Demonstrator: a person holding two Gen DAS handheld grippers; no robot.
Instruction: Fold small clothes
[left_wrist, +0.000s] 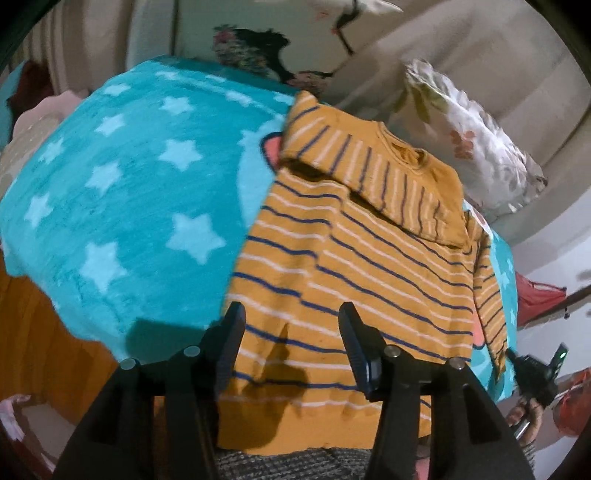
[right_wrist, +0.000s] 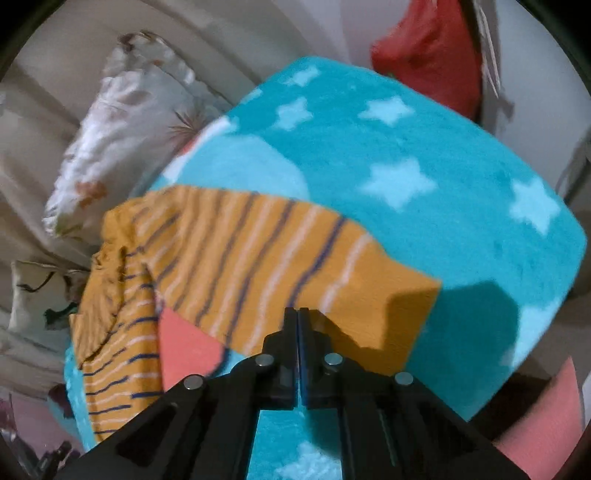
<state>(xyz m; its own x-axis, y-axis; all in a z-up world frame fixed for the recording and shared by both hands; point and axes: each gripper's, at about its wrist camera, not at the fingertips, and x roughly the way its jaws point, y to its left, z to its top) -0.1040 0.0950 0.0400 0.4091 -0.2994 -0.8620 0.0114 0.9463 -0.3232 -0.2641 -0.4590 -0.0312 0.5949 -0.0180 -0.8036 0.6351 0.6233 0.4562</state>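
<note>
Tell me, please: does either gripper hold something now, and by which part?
Nothing is held. The left gripper is open above the striped sweater. The right gripper is shut with nothing between its fingers.

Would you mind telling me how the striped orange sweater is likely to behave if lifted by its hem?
The sweater will probably sag, since one sleeve already lies folded across its body. Its knit looks thick, so it may drag across the fleecy star blanket instead of sliding.
</note>
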